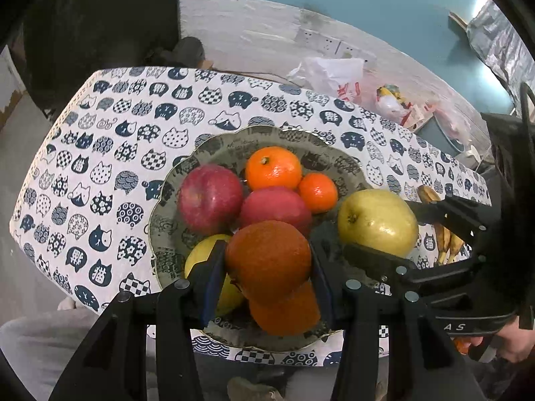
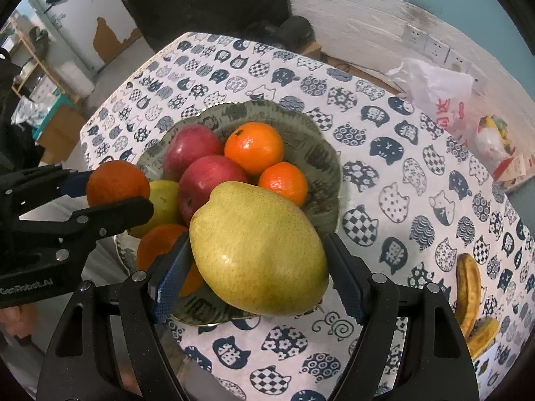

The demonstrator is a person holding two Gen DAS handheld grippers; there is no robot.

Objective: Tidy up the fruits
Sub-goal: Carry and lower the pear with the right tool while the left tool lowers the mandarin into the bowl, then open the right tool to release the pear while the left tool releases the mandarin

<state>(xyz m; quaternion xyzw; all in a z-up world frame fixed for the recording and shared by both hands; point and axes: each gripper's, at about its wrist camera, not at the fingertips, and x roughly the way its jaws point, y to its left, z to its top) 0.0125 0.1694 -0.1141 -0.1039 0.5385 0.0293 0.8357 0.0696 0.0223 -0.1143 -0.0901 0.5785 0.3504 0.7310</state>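
Both tongs hung over the plate (image 1: 160, 234) on the desk (image 1: 100, 153), each loaded. The left tongs (image 1: 267, 267) were clamped on an orange (image 1: 267, 254); the right tongs (image 2: 257, 267) gripped a pear (image 2: 257, 250). Beyond their tips the plate already held two apples (image 1: 210, 197), two oranges (image 1: 272, 167) and, beneath the left tongs, a second pear (image 1: 200, 250) and what looked like another orange. Bananas (image 2: 468, 287) lay on the desk to the right of the right tongs, off the plate. Most fruit appeared gathered, with the two held pieces and the bananas left.
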